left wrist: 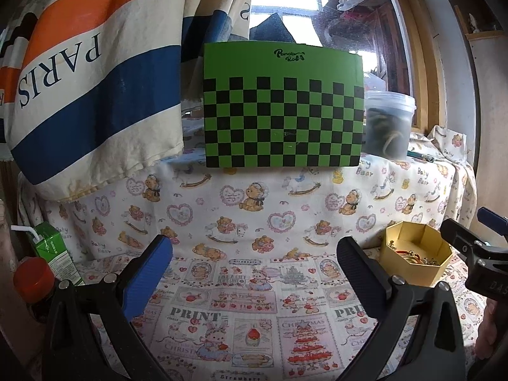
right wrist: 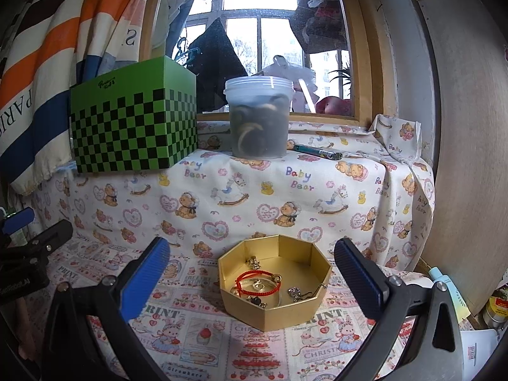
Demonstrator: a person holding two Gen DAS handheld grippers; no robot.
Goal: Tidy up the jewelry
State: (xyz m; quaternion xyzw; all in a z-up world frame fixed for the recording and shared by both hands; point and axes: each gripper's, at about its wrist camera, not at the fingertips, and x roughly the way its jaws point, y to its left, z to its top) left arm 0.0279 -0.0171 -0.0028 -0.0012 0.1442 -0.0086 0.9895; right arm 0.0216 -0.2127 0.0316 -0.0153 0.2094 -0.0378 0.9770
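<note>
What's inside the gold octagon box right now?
The gold box holds a red cord bracelet, several small metal pieces and a thin chain. Its near wall hides some floor.

Both wrist cams low over table, facing window; share checkered box (left wrist: 282, 104) (right wrist: 133, 127), gold tray (left wrist: 416, 254) (right wrist: 276, 285).

Daylight comes through the window (right wrist: 270, 41) ahead of me, blown out white in both views. Its glass shows dusty speckles and haze. Below the window the patterned cloth is evenly lit, shadows soft. Fisheye bending curves the window frame; corners go black.
</note>
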